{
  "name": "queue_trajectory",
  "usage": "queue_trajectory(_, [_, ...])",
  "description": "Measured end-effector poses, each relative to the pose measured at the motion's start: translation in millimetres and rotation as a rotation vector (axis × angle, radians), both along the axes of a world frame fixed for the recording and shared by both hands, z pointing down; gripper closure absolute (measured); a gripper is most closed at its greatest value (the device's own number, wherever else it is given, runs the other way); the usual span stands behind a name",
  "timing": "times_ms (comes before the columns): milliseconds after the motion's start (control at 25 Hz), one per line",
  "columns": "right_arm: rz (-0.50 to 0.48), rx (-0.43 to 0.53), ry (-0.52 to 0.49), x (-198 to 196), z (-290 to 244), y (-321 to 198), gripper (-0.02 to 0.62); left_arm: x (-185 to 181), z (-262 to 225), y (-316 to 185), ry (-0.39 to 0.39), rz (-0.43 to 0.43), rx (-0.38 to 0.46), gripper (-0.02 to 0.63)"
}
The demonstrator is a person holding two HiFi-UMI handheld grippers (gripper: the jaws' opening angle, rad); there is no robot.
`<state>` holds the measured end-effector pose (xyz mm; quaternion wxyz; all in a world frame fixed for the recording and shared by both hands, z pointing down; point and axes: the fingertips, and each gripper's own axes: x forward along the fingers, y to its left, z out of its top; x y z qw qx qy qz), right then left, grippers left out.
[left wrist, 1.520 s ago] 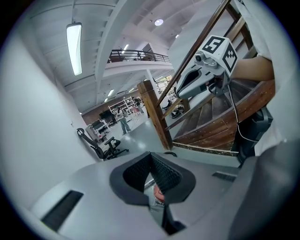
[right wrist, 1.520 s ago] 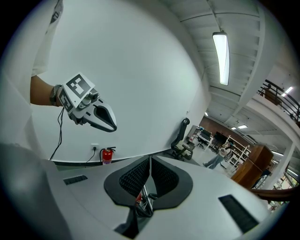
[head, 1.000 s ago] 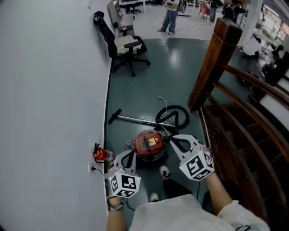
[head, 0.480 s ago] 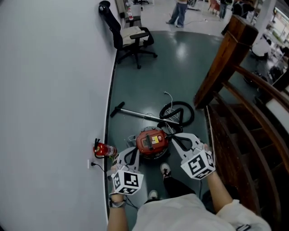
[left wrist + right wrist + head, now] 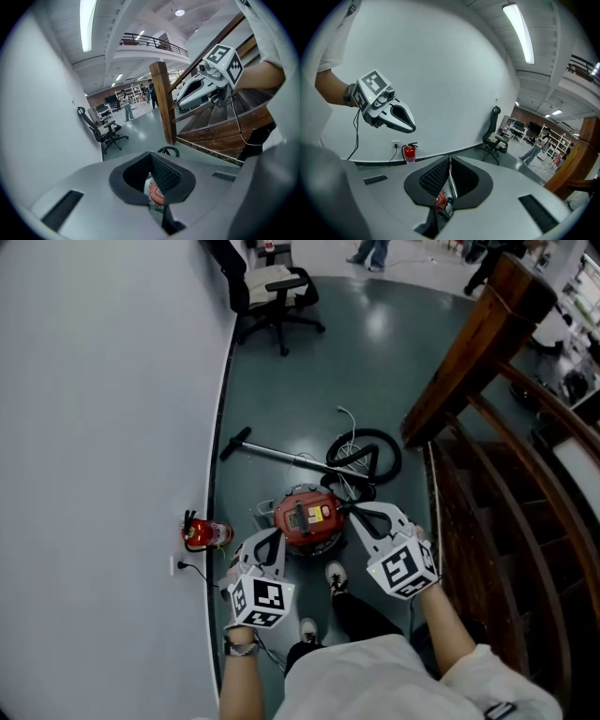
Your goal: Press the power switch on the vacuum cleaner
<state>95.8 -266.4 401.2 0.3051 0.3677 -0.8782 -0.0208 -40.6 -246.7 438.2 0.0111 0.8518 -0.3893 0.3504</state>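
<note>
Two grippers are held low over the dark green floor [image 5: 309, 381], one in each hand, both angled down toward the vacuum cleaner [image 5: 307, 518]. That vacuum cleaner, a round red canister with a yellow patch on its top, stands on the floor just in front of the person's shoes [image 5: 335, 577], near the white wall [image 5: 94, 427]. Its power switch is too small to pick out. In the head view the left gripper [image 5: 270, 540] has its tip just beside the canister's left edge, and the right gripper [image 5: 354, 514] has its tip just beside the right edge; whether either touches it cannot be told. In the left gripper view the jaws are pressed together with their ribbed pads meeting. Nothing is caught between them, and a slice of the red canister shows below through the slot. The right gripper view shows the same: jaws closed tight and empty, with the red body and some black parts visible underneath. A black hose [image 5: 366, 457] lies coiled beyond the canister, and a metal tube [image 5: 272, 454] stretches from it toward the wall. A red fire extinguisher [image 5: 204, 533] stands against the wall, next to a socket [image 5: 174, 565] with a cord plugged in. Farther off stands a black office chair [image 5: 267, 292], and a wooden stair rail [image 5: 478, 343] runs along the right
</note>
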Motion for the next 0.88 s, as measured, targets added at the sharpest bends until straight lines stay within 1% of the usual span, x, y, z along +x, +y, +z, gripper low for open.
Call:
queue_trajectory(240, [-0.014,-0.048,-0.015,2.5,30.1,-6.9,0.565,2.8,23.8,-9.7,0.002,-0.034,-0.035,0.609])
queue_trajectory(440, [-0.031,-0.096,0.002,0.8,59.1,-10.3,0.565,2.7,45.7,-17.5,0.023,-0.058,-0.062,0.609])
queue_trajectory(640, [-0.032,-0.144,-0.016,0.1,85.1,-15.1,0.565,5.7,62.0,-21.3,0.044,-0.078,-0.076,0.609])
queue_trajectory(880, [-0.040,-0.184,-0.014,-0.8,114.9,-21.7,0.565,2.0,79.5,-21.8,0.047,-0.113,-0.096,0.609])
